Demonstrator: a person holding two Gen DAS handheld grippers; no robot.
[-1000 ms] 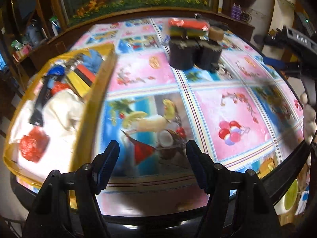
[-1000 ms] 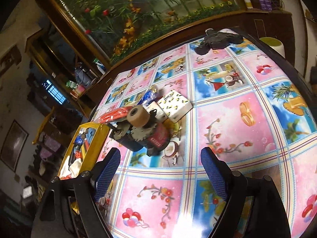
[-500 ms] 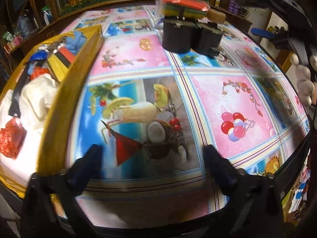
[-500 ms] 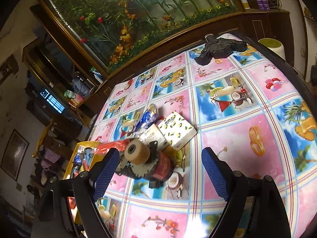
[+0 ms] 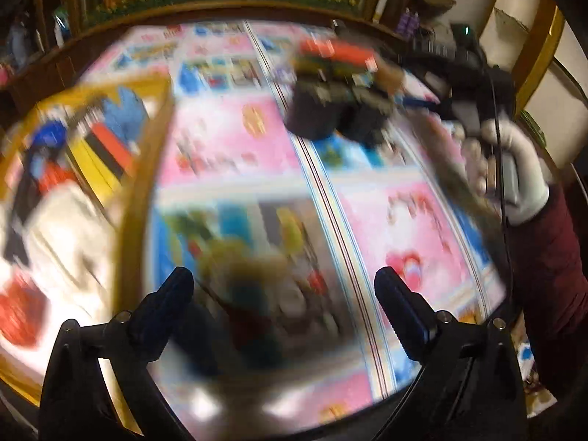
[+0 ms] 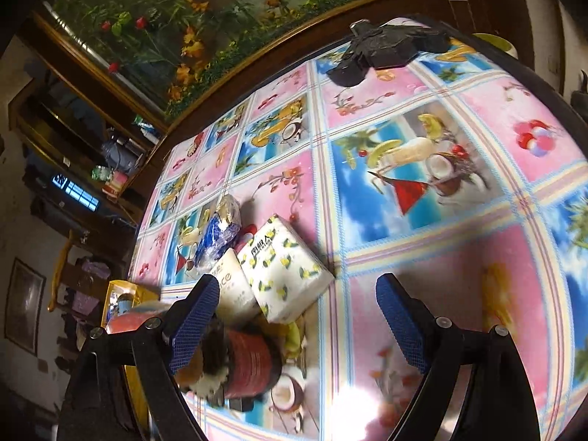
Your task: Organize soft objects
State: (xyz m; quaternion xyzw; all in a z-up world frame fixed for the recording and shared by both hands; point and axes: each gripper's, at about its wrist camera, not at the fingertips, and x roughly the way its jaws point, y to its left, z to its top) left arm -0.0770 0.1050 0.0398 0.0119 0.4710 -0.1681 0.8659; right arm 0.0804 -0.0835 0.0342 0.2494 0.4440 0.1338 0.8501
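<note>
In the right wrist view a white tissue pack with a yellow lemon print (image 6: 284, 270) lies on the table beside a second white pack (image 6: 233, 294) and a blue-and-white wrapped pack (image 6: 217, 235). My right gripper (image 6: 290, 316) is open and empty just in front of them. In the blurred left wrist view my left gripper (image 5: 283, 301) is open and empty over the tablecloth. A yellow box (image 5: 147, 154) at the left holds white, red, blue and black soft things. The right gripper's body and a white-gloved hand (image 5: 514, 169) show at the right.
A cluster of dark cylinders with a red and green pack on top (image 5: 334, 99) stands at the table's middle; it also shows low in the right wrist view (image 6: 246, 364). A black device (image 6: 386, 46) lies at the far edge. The round table (image 6: 422, 275) has a patterned cloth.
My right gripper has moved forward toward the tissue packs, so the dark cylinders now sit low by its left finger. My left gripper is swinging, blurring its view; both stay open.
</note>
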